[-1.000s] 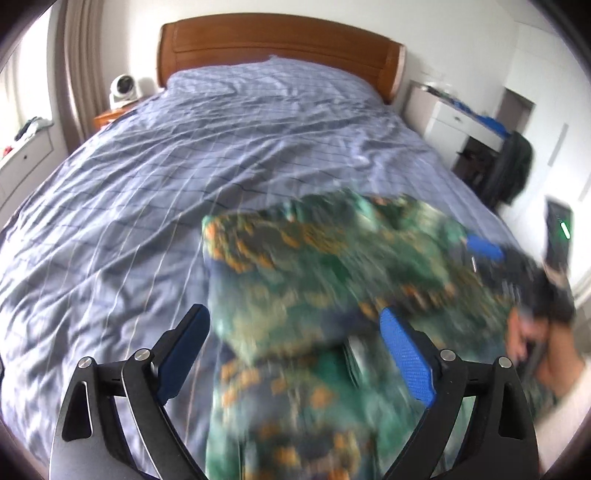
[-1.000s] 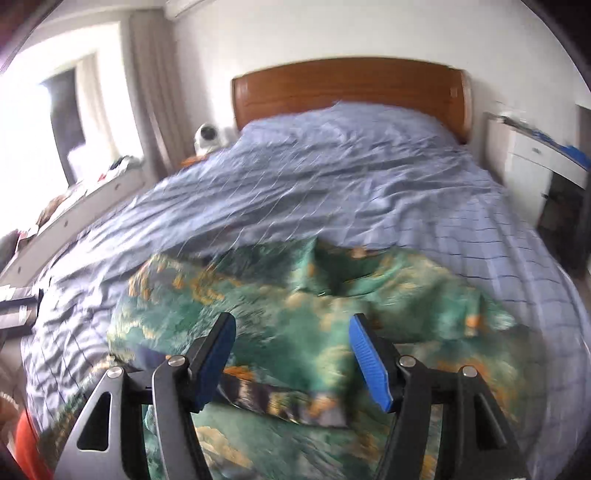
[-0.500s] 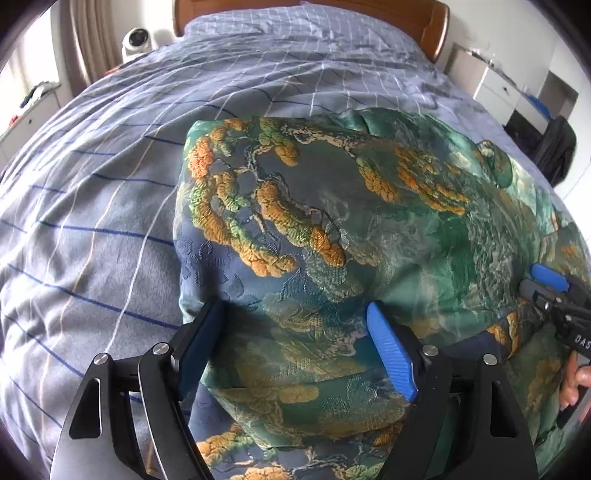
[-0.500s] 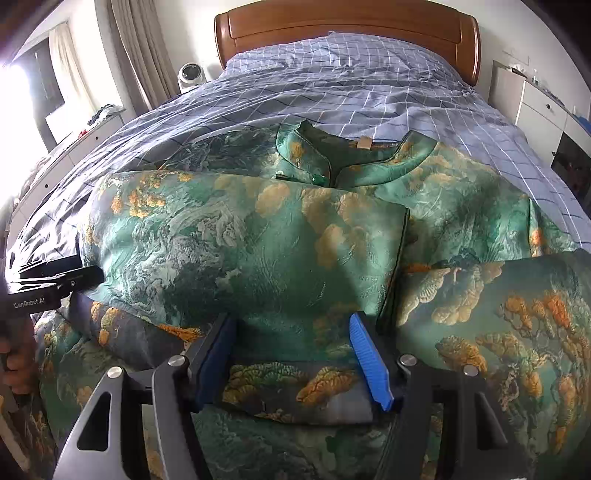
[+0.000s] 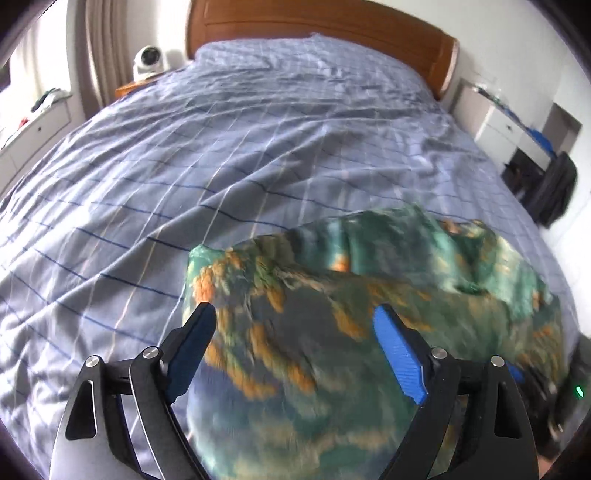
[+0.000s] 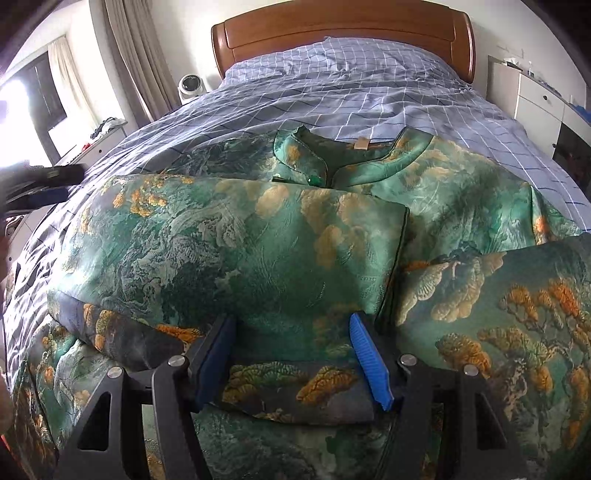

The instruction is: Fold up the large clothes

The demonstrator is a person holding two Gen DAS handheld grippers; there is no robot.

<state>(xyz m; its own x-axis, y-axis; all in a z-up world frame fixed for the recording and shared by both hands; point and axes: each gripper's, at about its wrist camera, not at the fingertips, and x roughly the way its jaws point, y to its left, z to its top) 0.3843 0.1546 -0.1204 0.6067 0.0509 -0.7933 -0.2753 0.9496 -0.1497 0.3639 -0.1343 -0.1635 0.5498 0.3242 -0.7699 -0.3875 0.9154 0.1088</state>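
A large green garment with orange and gold tree patterns (image 6: 258, 243) lies partly folded on the bed, collar toward the headboard. It shows blurred in the left wrist view (image 5: 332, 295). My left gripper (image 5: 291, 332) is open and empty above the garment's left part. My right gripper (image 6: 291, 347) is open, its fingers either side of the folded lower edge, gripping nothing. The left gripper shows at the left edge of the right wrist view (image 6: 40, 181).
The bed (image 5: 184, 166) has a blue checked cover and a wooden headboard (image 6: 343, 29). A small white fan (image 6: 192, 85) stands on the left nightstand. White drawers (image 6: 543, 99) stand to the right, a low cabinet (image 5: 33, 125) to the left.
My left gripper has lifted and drawn back from the garment, so more of the bed shows. My right gripper has stayed almost still over the folded edge.
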